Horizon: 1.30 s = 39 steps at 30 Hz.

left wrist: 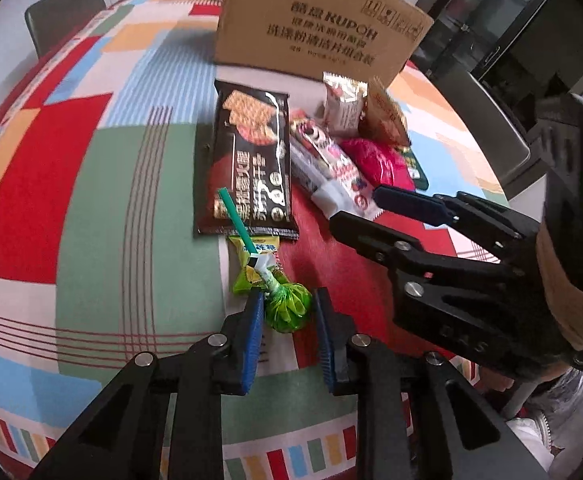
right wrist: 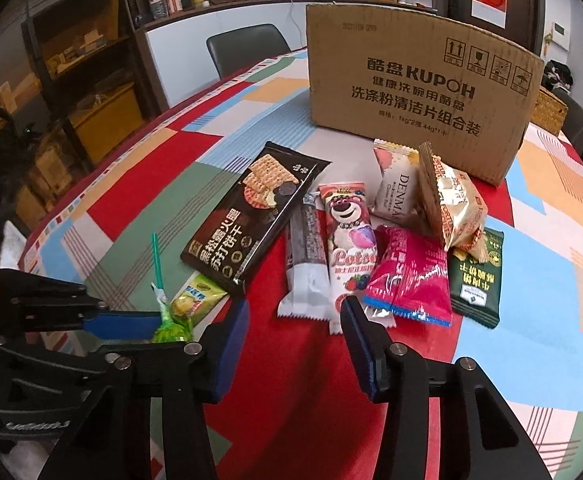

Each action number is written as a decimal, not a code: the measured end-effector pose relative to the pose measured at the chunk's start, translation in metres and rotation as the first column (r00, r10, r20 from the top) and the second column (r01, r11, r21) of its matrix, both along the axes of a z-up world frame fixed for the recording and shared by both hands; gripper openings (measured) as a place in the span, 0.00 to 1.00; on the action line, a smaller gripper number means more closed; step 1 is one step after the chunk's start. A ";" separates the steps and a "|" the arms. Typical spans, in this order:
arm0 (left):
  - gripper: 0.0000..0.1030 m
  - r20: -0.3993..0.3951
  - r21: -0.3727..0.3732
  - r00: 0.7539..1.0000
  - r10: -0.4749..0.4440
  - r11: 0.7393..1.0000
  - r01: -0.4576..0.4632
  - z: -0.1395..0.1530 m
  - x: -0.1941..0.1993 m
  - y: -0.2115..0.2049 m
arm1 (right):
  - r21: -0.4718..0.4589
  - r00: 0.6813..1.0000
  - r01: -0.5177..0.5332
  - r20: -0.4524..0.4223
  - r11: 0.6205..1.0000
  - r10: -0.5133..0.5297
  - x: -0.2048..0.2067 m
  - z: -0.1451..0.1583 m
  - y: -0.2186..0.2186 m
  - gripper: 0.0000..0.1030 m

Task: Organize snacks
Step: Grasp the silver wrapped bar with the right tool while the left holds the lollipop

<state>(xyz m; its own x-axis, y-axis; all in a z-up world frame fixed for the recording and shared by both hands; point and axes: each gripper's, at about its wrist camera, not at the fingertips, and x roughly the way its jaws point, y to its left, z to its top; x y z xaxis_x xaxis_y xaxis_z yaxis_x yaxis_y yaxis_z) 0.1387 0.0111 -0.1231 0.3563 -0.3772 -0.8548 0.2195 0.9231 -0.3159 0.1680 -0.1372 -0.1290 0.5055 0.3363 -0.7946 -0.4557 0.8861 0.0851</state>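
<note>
Left gripper is closed on the green cellophane-wrapped lollipop, both blue pads against its round head (stick pointing away, towards the black cracker packet). Right gripper stands part-open, nothing between its pads, just short of the pink bear-print snack bar. Brown cardboard box stands behind the snack pile on the patchwork tablecloth.

You get soft, even daylight on the tablecloth, with only faint shadows under the packets beside the cardboard box. The room behind that box is dim. Both views bulge strongly, dark vignette at the corners; print nearest the box blurs slightly in the left view.
</note>
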 end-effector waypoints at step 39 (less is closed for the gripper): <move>0.25 0.127 -0.017 0.989 0.071 0.997 -0.069 0.037 0.000 0.011 | -0.020 0.998 0.060 0.000 0.998 -0.060 0.018 0.002 0.010 0.19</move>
<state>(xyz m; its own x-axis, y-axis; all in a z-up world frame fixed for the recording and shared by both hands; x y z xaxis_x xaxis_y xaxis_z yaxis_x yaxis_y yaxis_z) 0.1390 0.0222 -0.0863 0.4880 -0.3580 -0.7961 0.1938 0.9337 -0.3011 0.1861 -0.1277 -0.1267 0.5238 0.2895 -0.8011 -0.4017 0.9133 0.0674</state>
